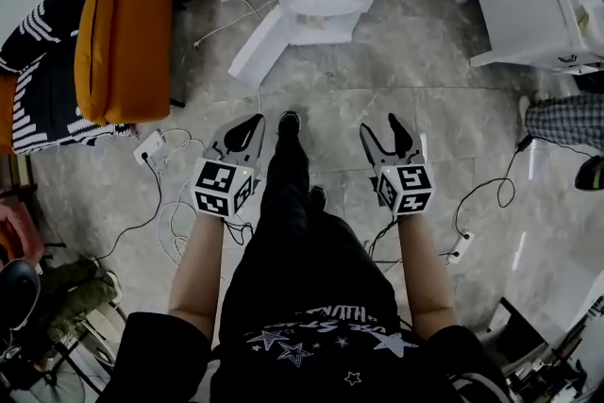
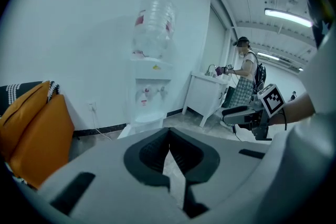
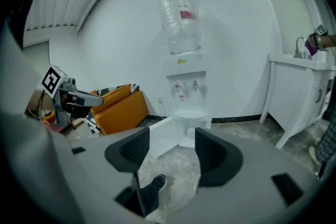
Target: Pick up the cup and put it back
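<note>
What may be the cup (image 3: 190, 134), a pale shape too small to tell for sure, sits in the open lower compartment of the water dispenser (image 3: 184, 76), straight ahead of the right claw (image 3: 172, 136). That claw gapes wide and holds nothing; the floor (image 3: 181, 170) and the person's shoe (image 3: 159, 182) show between its jaws. The left claw (image 2: 169, 132), level with it on its left, has its jaw tips touching, with nothing between them. Orange cushions (image 1: 132, 42) lie left of the left claw, and a white cabinet (image 1: 533, 5) stands right of the right one.
</note>
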Motion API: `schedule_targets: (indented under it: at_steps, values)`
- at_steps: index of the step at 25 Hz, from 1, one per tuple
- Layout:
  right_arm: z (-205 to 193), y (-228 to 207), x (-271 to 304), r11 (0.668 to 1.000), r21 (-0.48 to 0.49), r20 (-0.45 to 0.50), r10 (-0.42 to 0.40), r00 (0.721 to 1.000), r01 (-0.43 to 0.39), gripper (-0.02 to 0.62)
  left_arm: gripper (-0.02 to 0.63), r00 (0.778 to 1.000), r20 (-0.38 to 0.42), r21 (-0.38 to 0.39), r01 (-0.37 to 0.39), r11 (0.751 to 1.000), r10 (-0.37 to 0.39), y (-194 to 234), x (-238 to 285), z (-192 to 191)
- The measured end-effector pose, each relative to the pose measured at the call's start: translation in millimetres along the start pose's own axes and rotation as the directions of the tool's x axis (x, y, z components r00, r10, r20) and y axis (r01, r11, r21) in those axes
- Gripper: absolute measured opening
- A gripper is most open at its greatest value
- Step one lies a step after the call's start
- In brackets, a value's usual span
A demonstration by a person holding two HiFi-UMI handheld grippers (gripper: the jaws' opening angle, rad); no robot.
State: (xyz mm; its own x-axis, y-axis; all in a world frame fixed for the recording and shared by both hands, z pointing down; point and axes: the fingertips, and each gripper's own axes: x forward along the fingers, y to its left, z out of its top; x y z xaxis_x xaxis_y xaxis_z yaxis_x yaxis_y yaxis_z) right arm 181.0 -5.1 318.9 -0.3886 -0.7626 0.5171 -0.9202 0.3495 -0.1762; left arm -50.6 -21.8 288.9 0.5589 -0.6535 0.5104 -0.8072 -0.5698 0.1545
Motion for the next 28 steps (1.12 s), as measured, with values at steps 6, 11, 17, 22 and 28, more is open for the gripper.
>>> schedule_targets:
  at_steps: [6,11,17,22,28]
  values:
    - [-56.6,-53.4,95.7,0.998,-0.036,-0.059,-0.056,0.997,0.054,0.248,0.009,0.999,-0.012,-0.002,0.038,0.999,-0.038,54.8,117.6,-44.0]
    - [-93.4,-105.4,207.6,0.994,-0.078,-0.057,-0.077,0.995,0.072,0.215,0.009,0.999,0.013,-0.111,0.054,0.992,-0.053,106.3,223.1,-87.5]
    - [-142.0,-143.0,349.9,0.989,-0.134,-0.024,-0.073,0.997,0.069,0.184,0.009,0.998,0.025,-0.122,0.065,0.99,-0.062,152.7,319.4,-155.7]
    - [-180.8,-172.4,454.9,0.988,-0.117,0.01,-0.095,0.995,0.096,0.183,0.009,0.991,0.053,-0.054,0.124,0.991,-0.121,173.0,385.4,-192.9]
    - [-213.1,-184.1,513.8,0.987,-0.149,0.013,-0.052,0.999,0.053,0.184,0.009,0.981,0.099,0.008,0.169,0.986,-0.169,177.5,444.7,-220.7]
